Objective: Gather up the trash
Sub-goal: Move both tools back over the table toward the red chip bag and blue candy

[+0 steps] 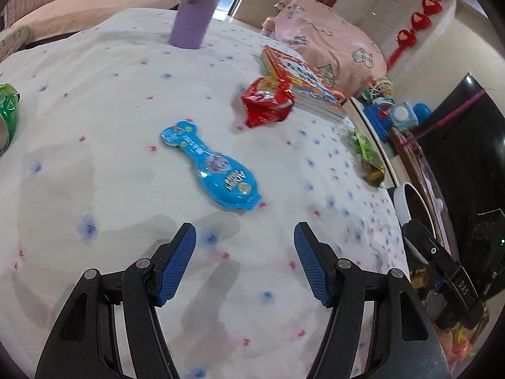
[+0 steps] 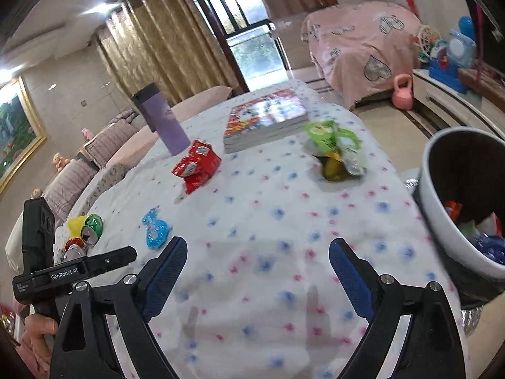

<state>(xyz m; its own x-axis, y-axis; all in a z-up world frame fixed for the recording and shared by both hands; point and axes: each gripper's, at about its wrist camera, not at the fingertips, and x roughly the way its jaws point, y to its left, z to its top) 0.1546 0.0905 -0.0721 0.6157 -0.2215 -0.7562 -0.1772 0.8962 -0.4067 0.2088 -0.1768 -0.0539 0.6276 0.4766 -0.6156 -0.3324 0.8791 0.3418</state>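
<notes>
Only the right wrist view looks into the bin [image 2: 442, 221] at the table's [image 2: 268, 268] right edge, with wrappers already inside, and shows crushed cans [image 2: 90, 230] at the left edge. The left view shows the blue wrapper [image 1: 210, 165] whole, lying mid-table just ahead of the left gripper [image 1: 244, 259], whose fingers stand apart, empty. The right gripper [image 2: 257, 271] is released and empty too, with the red wrapper [image 2: 195, 164] and green wrapper [image 2: 337, 148] well ahead, near the books [image 2: 265, 120].
</notes>
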